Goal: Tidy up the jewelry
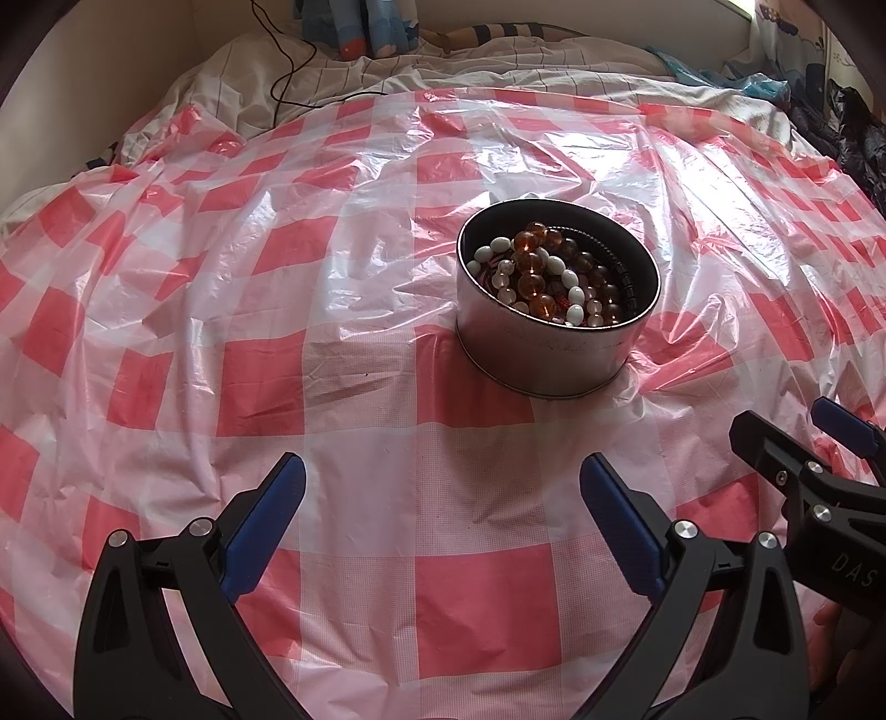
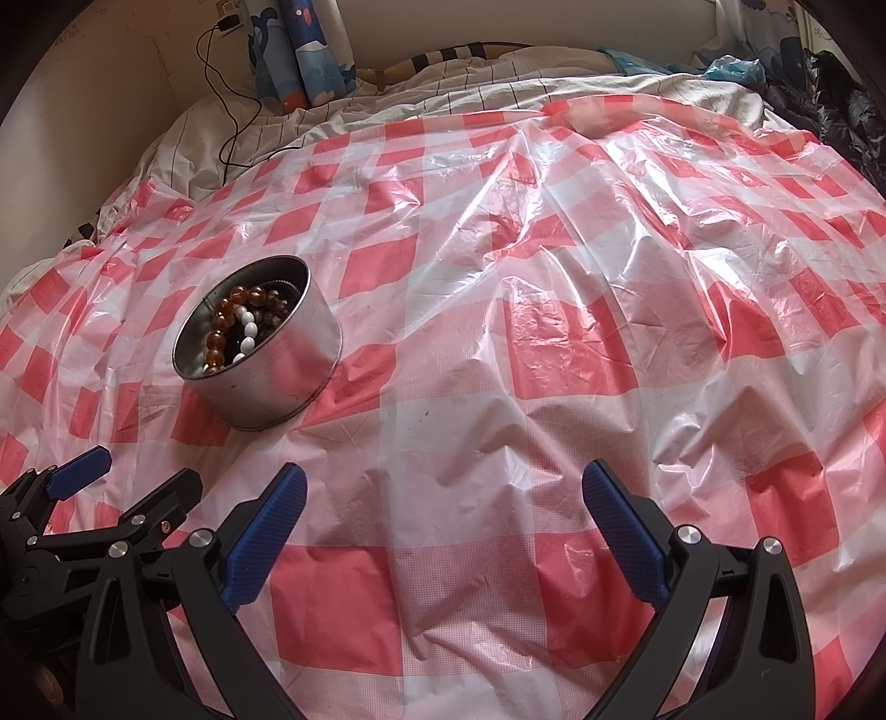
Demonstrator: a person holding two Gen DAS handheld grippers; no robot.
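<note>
A round metal tin (image 1: 554,354) stands on a red-and-white checked plastic sheet (image 1: 354,421). It holds several bead bracelets (image 1: 545,271): amber, white, brown and black. The tin also shows in the right wrist view (image 2: 282,382) with its beads (image 2: 238,327). My left gripper (image 1: 443,498) is open and empty, well short of the tin. My right gripper (image 2: 443,504) is open and empty, to the right of the tin. In the left wrist view the right gripper (image 1: 797,437) shows at the right edge. In the right wrist view the left gripper (image 2: 133,471) shows at lower left.
The sheet covers a bed with a striped white duvet (image 1: 387,72) at the back. A black cable (image 1: 288,72) runs over the duvet. A blue patterned curtain (image 2: 299,50) hangs behind. Dark clothing (image 2: 841,94) and a blue plastic bag (image 2: 725,69) lie at the far right.
</note>
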